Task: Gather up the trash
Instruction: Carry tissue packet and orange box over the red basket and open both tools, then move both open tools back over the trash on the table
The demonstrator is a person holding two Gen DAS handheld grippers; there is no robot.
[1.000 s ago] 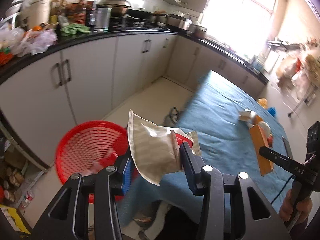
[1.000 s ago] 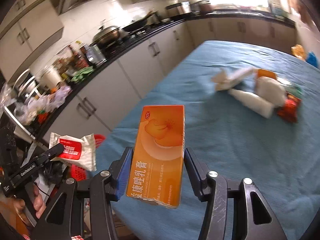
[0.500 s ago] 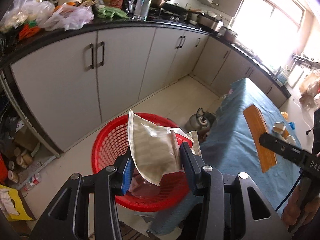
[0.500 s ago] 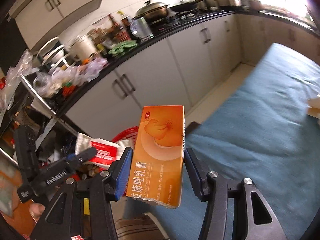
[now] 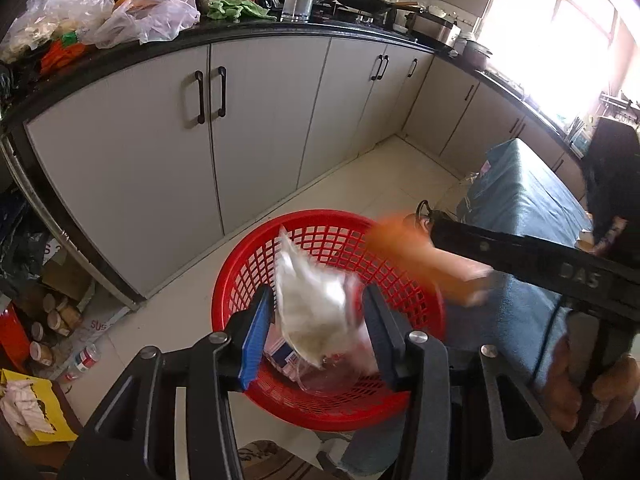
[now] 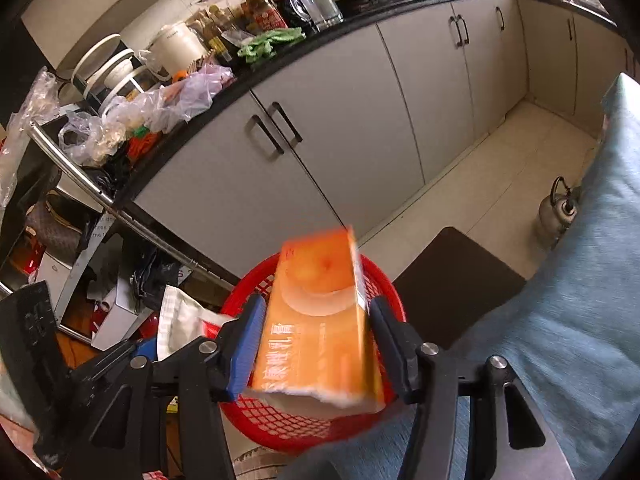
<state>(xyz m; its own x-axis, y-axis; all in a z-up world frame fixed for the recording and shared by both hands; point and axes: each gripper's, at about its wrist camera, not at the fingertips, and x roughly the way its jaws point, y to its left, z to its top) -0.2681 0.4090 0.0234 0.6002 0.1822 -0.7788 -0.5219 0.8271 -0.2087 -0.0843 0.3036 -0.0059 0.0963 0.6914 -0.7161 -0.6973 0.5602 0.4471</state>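
- Hovering over the red basket (image 5: 256, 268): left gripper (image 5: 318, 332), pointed steeply down, jaws opening.
- Seen between those jaws: white pouch (image 5: 308, 304), blurred, above the basket's inside; contact with the pads not clear, appears loose.
- Noted at 3 o'clock of the pouch in the left wrist view: orange box (image 5: 416, 260), blurred, above the basket's rim.
- Positioned above the same basket (image 6: 376, 276): right gripper (image 6: 318, 344), jaws opening, orange box (image 6: 320, 328) between them, tilted and blurred; gaps visible on both sides of the box.
- Visible at 9 o'clock of the box in the right wrist view: white pouch (image 6: 180, 324) at the other gripper (image 6: 160, 348).
- Resting in the basket bottom: other packaging, blurred, not identifiable.
- Standing on the tiled floor (image 5: 400, 168) beside the blue-covered tabletop (image 6: 592, 280): the basket; metal kettle (image 6: 558, 212) at 2 o'clock of it.
- Running behind: white cabinets (image 5: 256, 120) under a cluttered black counter (image 5: 248, 28).
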